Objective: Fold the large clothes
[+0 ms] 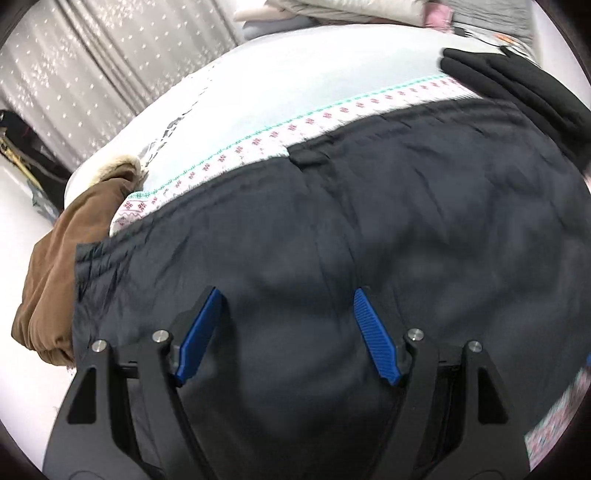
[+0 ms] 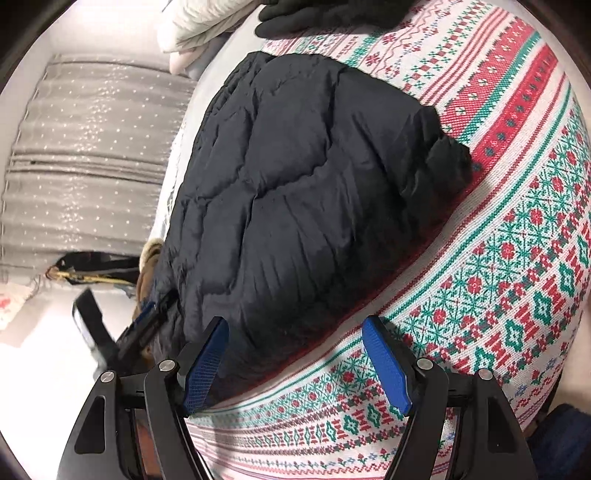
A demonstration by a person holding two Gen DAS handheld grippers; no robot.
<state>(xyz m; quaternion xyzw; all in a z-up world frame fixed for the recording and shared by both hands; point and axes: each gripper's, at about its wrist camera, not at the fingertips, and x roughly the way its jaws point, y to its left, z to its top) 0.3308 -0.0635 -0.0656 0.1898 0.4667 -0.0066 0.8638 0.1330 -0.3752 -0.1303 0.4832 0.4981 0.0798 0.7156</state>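
A dark navy quilted puffer jacket [image 1: 369,229] lies bunched into a compact mound on the bed; it also shows in the right wrist view [image 2: 303,192]. My left gripper [image 1: 286,295] is open and empty, hovering just above the jacket's near part. My right gripper [image 2: 295,325] is open and empty, at the jacket's near edge where it meets the patterned blanket [image 2: 498,258]. The left gripper's body [image 2: 110,339] shows at the jacket's left edge in the right wrist view.
A brown coat with fur trim [image 1: 74,251] lies at the bed's left edge. A black garment [image 1: 517,92] lies at the far right, also in the right wrist view [image 2: 332,14]. Folded pale clothes [image 2: 199,26] lie at the far side. Grey sparkly curtains [image 1: 92,74] hang behind.
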